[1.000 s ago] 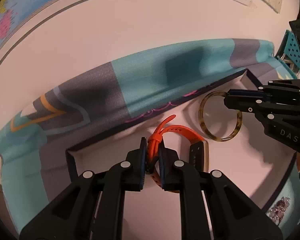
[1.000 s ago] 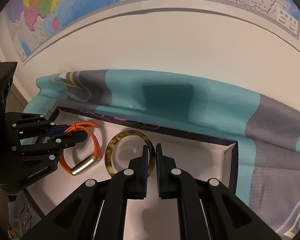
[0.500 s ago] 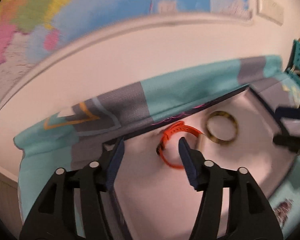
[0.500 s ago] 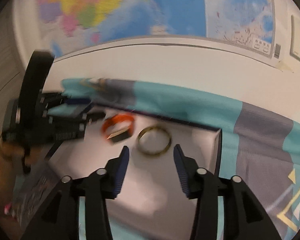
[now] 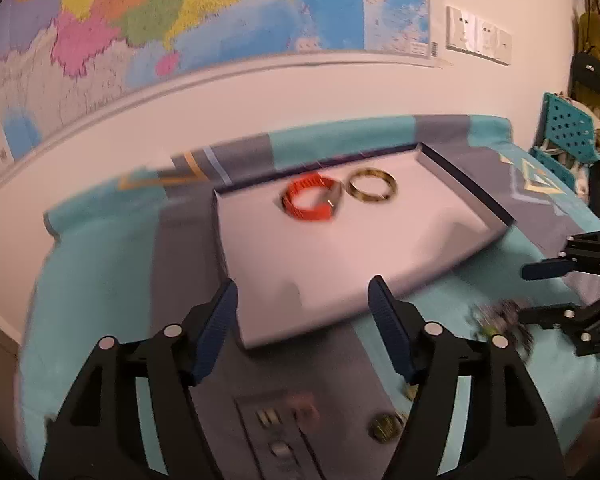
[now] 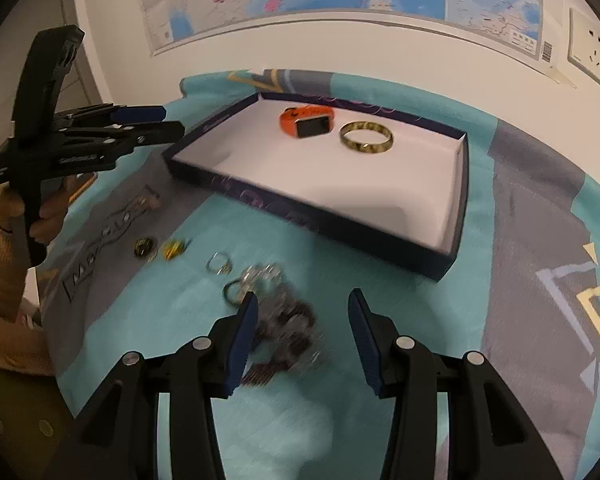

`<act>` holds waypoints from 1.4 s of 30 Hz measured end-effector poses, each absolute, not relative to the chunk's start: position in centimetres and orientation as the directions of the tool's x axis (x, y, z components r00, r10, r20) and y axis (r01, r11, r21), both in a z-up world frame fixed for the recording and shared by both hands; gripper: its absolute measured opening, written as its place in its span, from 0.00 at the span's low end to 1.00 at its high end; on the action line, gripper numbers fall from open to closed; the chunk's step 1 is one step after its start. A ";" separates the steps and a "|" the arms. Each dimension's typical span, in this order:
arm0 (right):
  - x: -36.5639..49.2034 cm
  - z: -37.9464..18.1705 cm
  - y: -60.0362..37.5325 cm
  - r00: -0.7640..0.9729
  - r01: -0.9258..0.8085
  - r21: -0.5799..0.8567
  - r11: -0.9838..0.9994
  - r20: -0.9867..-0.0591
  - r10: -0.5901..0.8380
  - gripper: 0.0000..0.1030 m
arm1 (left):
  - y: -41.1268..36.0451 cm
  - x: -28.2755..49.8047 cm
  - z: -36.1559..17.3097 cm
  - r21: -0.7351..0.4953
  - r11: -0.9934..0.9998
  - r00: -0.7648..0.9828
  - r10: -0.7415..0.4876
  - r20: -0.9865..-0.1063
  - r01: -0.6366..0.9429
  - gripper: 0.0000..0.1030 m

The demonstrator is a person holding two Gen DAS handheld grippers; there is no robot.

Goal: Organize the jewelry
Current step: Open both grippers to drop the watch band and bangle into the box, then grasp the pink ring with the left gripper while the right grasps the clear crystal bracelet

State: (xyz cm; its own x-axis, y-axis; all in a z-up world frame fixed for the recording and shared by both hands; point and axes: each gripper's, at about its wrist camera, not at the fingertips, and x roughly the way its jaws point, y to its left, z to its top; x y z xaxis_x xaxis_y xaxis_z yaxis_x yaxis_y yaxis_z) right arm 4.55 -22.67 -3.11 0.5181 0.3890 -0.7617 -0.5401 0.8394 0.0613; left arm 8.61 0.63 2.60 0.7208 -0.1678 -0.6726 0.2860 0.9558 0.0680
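Since a second ago both grippers have let go of the jewelry and pulled back from the tray, and both now stand with jaws spread wide and nothing between them. At far left in the right wrist view, the left gripper (image 6: 162, 120) hovers beside the tray's near-left corner, held by a hand (image 6: 40, 216). Below it, small rings (image 6: 219, 263) and a blurred pile of tangled jewelry (image 6: 280, 316) lie on the teal and grey cloth (image 6: 520, 240). The right gripper (image 6: 302, 336) hangs just above that pile. Moving right, the dark-walled tray (image 6: 458, 184) with a white floor holds an orange smartwatch (image 6: 308, 122) near its far wall, and just beside it, to the right, a tortoiseshell bangle (image 6: 366, 137) lying flat. A wall map (image 5: 180, 20) hangs behind.
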 end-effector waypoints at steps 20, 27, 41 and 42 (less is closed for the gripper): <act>4.3 -2.2 -22.5 0.538 -0.549 0.056 0.834 -0.740 0.404 0.15 | 3.3 4.3 -0.4 -0.032 0.975 0.677 -0.176 -0.714 0.220 0.68; 5.1 0.3 -24.6 0.563 -0.508 0.185 0.841 -0.667 0.487 0.15 | 3.7 3.8 -0.7 -0.062 0.974 0.667 -0.195 -0.719 0.219 0.68; 6.4 1.3 -24.3 0.589 -0.493 0.267 0.828 -0.598 0.544 0.15 | 3.9 3.4 -1.6 -0.051 0.968 0.645 -0.204 -0.736 0.247 0.59; 6.6 1.0 -24.1 0.583 -0.494 0.272 0.826 -0.601 0.546 0.15 | 4.1 3.6 -1.8 -0.056 0.968 0.641 -0.204 -0.740 0.243 0.58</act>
State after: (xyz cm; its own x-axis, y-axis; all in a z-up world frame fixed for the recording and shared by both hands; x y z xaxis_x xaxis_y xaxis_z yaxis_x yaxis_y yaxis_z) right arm 6.59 -24.14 0.99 0.5832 0.5461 -0.6014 -0.4935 0.8262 0.2717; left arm 3.60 4.05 -1.75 0.6408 -0.2038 -0.7402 0.2430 0.9684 -0.0563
